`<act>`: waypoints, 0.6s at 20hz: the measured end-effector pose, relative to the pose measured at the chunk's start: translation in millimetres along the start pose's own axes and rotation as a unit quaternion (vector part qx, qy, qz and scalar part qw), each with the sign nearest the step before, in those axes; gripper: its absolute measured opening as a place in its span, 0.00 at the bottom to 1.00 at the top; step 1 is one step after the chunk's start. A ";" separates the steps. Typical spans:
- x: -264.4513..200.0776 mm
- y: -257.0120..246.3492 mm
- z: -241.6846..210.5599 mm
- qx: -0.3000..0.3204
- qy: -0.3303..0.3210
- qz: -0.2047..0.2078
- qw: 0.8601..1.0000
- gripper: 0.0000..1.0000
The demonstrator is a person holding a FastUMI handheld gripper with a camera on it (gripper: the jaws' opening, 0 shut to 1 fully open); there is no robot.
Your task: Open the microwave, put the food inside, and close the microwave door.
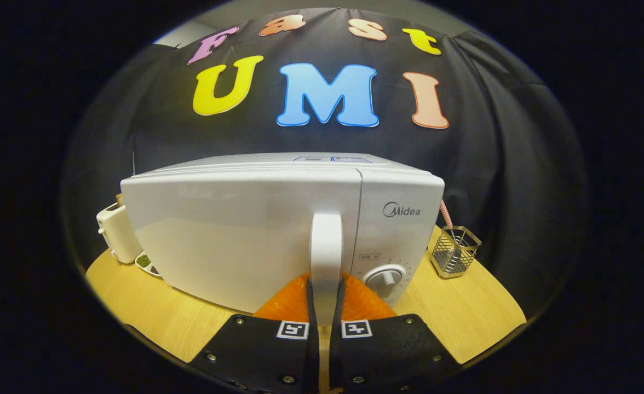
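Step in hand: opening the microwave point(256, 230). Door point(234, 235) looks shut, flush with the control panel point(396, 230). Tongs point(325, 306) are nearly closed, both fingers point(310, 306) pressed on the lower end of the vertical handle point(326, 246), one each side; grip looks firm. Next move, as I judge it: pull back and swing out along the door's arc, hinge presumably on the far side from the handle, keeping the grip square so the handle does not slip. Food: a small dish point(148, 262) sits at the surface's edge beside a toaster point(116, 232), behind the microwave's hinge side; contents unclear. Wire holder point(454, 250) stands by the panel side.
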State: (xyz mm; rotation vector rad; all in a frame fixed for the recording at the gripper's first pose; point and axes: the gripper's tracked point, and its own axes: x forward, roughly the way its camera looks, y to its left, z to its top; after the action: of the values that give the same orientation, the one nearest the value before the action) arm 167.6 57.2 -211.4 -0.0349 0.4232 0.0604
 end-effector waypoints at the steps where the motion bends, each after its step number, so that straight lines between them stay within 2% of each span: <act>1: -0.5 1.2 0.4 -0.006 0.006 0.005 1.000 0.08; 7: -4.0 0.0 -0.9 -0.029 0.027 0.016 0.999 0.07; 10: -32.8 7.2 -9.9 -0.062 0.015 0.021 0.998 0.07; 12: -52.7 14.5 -17.4 -0.058 0.017 0.031 0.998 0.07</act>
State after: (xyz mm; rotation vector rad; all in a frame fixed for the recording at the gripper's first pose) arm 111.5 68.1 -205.9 -0.1380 0.4552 0.1451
